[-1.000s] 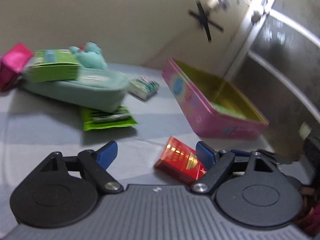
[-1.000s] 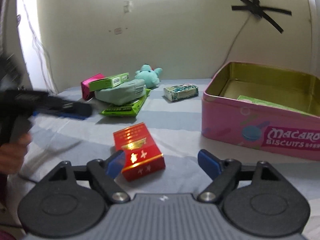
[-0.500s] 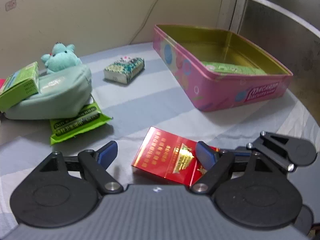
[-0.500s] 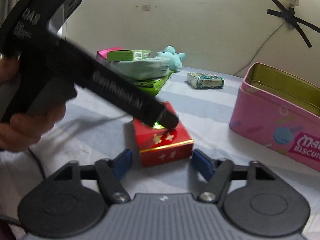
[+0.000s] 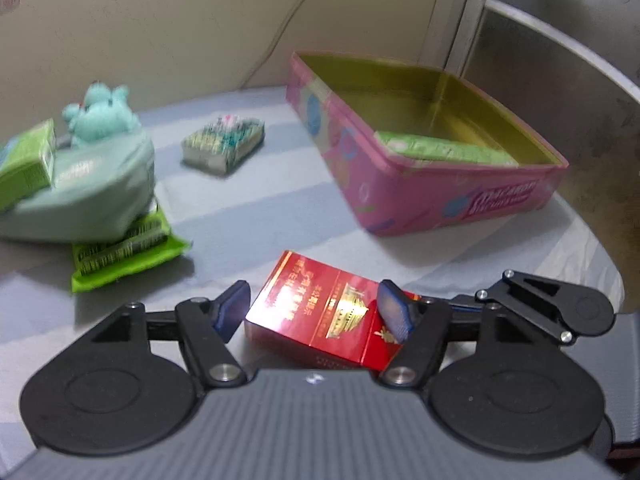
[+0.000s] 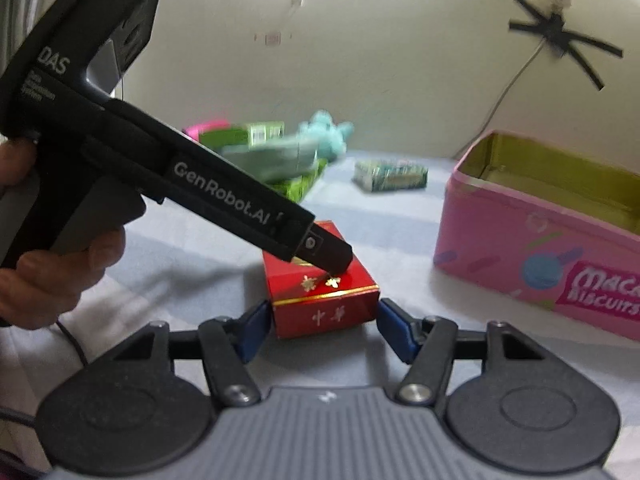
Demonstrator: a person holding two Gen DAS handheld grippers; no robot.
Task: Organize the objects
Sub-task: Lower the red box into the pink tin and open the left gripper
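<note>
A red cigarette box [image 5: 320,312] [image 6: 324,292] lies on the blue-grey cloth. My left gripper [image 5: 314,312] is open and straddles it, its blue fingertips on both sides. My right gripper [image 6: 320,328] is open, its pads close beside the box's near end, contact unclear. The left gripper's body [image 6: 180,184] reaches in from the left and rests over the box top. The pink biscuit tin [image 5: 436,184] [image 6: 540,248] stands open to the right, a green packet [image 5: 440,148] inside.
At the left a pile: teal pouch [image 5: 80,188], green box [image 5: 24,164], teal plush [image 5: 100,112], flat green packet [image 5: 124,256]. A small patterned box [image 5: 224,144] [image 6: 390,176] lies mid-table. Wall behind, metal frame [image 5: 560,60] at right.
My left gripper swung in and came down around the red box. My right gripper moved forward until its fingertips flank the box's near end, and narrowed a little.
</note>
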